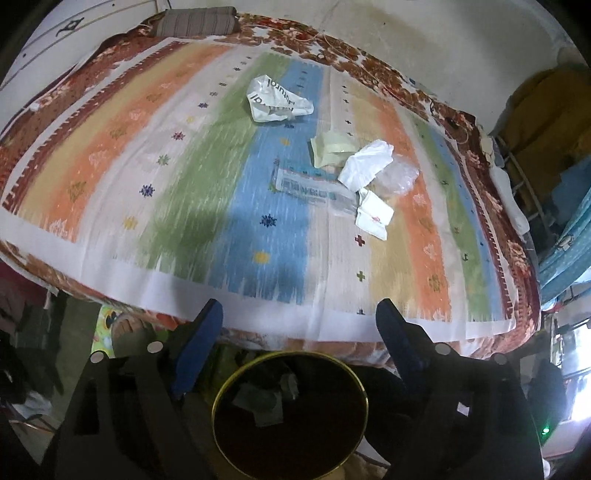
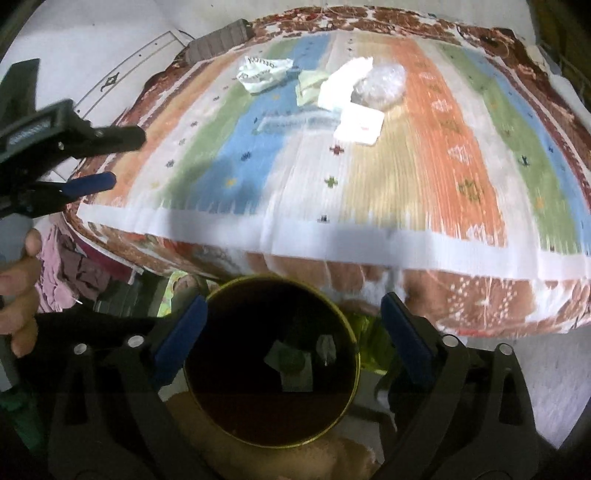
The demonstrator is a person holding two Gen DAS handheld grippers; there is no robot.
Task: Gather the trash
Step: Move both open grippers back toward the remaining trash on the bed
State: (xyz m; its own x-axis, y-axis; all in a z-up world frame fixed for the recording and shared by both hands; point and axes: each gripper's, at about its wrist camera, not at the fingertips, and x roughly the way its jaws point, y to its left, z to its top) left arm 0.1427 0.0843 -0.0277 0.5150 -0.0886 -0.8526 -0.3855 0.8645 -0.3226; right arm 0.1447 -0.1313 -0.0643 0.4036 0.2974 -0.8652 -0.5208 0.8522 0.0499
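Observation:
Trash lies on the striped bedspread (image 1: 207,155): a crumpled white printed bag (image 1: 275,99) (image 2: 262,74), pale green paper (image 1: 328,149) (image 2: 308,86), white tissue (image 1: 365,164) (image 2: 343,86), clear crumpled plastic (image 1: 400,175) (image 2: 380,85), a flat printed wrapper (image 1: 314,188) (image 2: 295,123) and a small white packet (image 1: 373,216) (image 2: 360,127). A dark round bin with a gold rim (image 1: 218,402) (image 2: 354,343) stands below the bed edge and holds a few scraps. My left gripper (image 1: 299,314) and right gripper (image 2: 293,306) both hover open and empty above the bin. The left gripper also shows in the right wrist view (image 2: 125,158).
A brown striped pillow (image 1: 195,22) lies at the bed's far end. Clothes (image 2: 81,269) are piled on the floor at the left. Shelves with blue and yellow items (image 1: 554,155) stand at the right of the bed.

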